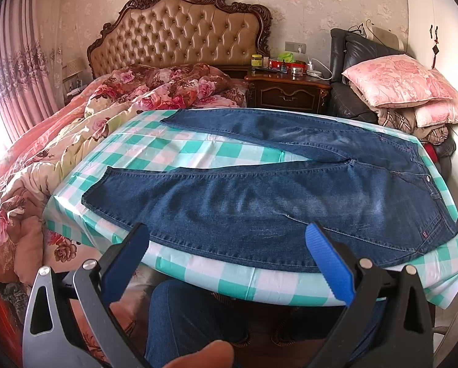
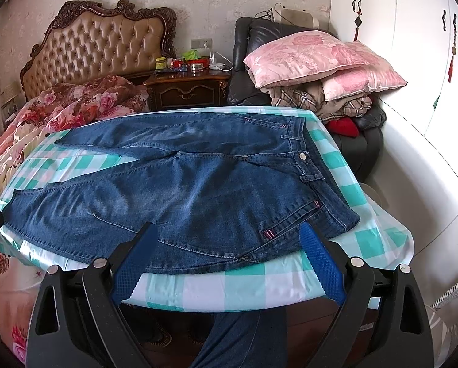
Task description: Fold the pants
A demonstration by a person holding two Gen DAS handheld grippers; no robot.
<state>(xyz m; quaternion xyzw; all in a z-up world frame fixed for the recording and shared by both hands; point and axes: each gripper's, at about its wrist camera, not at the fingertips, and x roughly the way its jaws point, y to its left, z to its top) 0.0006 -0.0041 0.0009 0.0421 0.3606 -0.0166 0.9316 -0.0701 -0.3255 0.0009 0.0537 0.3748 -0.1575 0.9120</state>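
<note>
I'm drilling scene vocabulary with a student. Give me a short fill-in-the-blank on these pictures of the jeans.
1. The jeans lie flat with both legs spread ____.
2. The tablecloth under them has a green-and-white ____ pattern.
3. Both the left hand-held gripper and the right hand-held gripper are ____.
4. The waistband points toward the ____ pillows.

Missing words: apart; checked; open; pink

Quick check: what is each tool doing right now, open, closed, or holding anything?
Left tool: open, empty, at the near edge of the blue denim jeans.
Right tool: open, empty, near the jeans' waistband end.
</note>
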